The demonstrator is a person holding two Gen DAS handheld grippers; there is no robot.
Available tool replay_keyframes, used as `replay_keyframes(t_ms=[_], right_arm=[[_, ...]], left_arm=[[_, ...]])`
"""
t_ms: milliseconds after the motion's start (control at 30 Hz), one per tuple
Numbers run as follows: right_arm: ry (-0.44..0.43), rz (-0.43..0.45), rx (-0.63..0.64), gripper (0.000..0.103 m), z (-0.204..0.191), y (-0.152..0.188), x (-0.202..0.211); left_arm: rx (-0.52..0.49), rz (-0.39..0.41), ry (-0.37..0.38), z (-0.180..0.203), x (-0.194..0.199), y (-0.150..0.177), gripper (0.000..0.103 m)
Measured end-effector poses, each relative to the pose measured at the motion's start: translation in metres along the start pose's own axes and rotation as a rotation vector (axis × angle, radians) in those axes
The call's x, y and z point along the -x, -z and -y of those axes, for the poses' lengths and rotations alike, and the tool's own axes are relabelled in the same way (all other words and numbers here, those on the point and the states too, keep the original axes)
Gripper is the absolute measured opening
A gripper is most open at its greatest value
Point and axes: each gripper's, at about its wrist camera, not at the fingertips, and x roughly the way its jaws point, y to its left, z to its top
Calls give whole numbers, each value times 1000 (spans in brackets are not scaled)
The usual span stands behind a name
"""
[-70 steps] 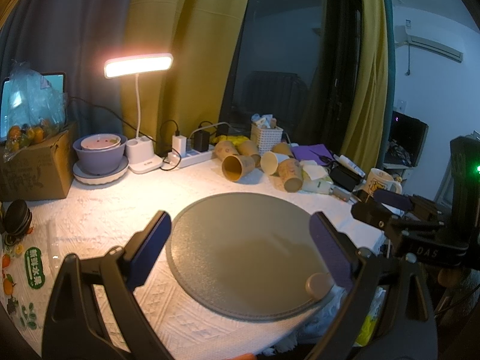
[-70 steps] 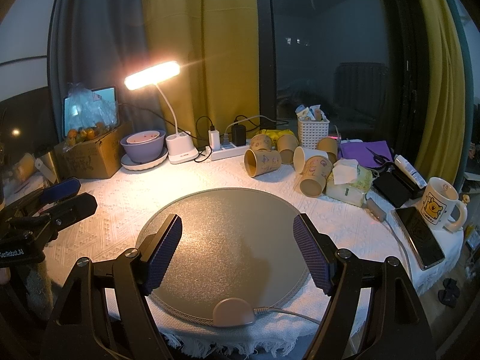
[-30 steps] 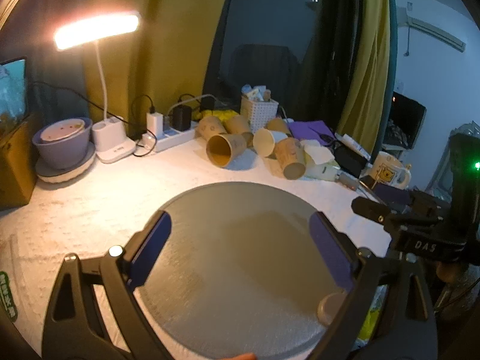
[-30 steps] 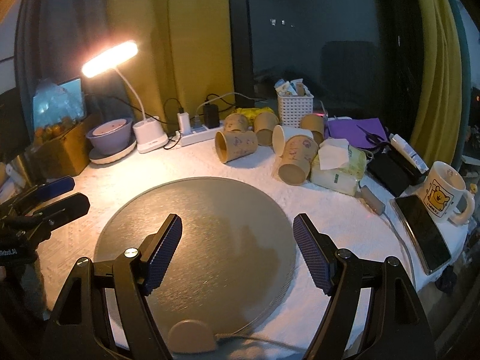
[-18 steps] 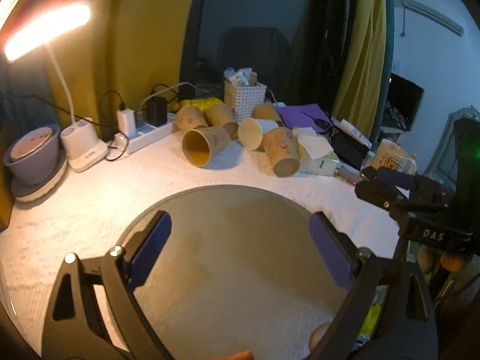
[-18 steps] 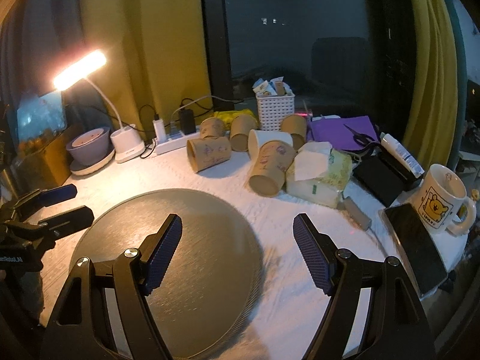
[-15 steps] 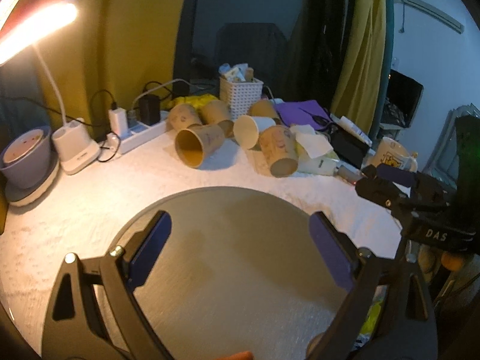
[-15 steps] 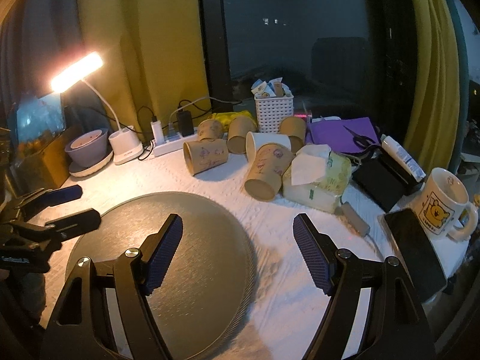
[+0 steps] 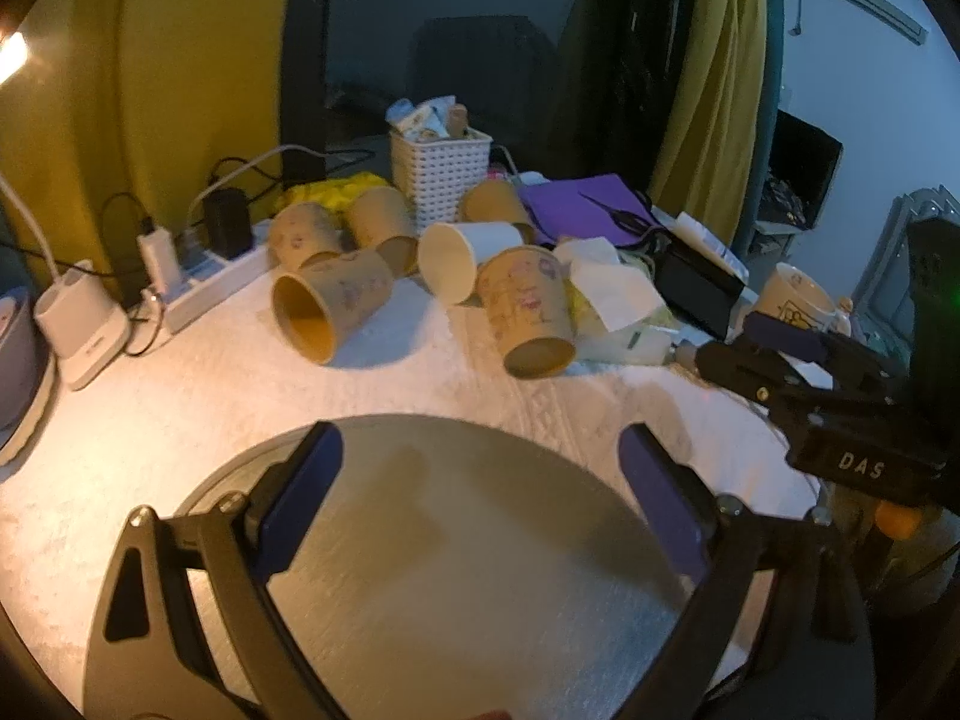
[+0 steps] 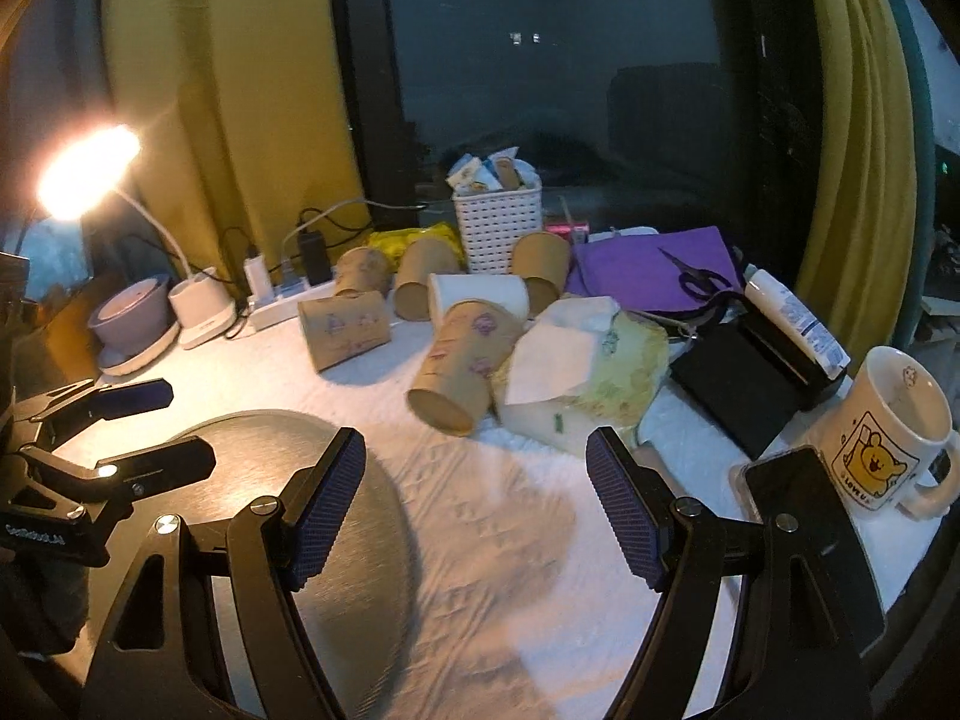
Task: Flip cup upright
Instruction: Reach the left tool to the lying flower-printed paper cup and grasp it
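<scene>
Nearest paper cup lies on its side on the white tablecloth, touching the tissue pack; long axis runs front-left to back-right, base end toward the right gripper, rim toward the basket. Right gripper spread wide, empty, hovering short of the cup. Left gripper also spread, empty, over the round grey mat. Other cups lie tipped behind.
</scene>
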Motion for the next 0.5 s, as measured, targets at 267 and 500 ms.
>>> replay_keyframes(t_ms=[267, 500], right_arm=[[-2, 7, -16, 79, 23, -9, -20], [-8, -3, -22, 79, 40, -16, -41]], left_arm=[[-23, -32, 16, 16, -39, -21, 94], [-18, -55, 24, 20, -72, -39, 94]])
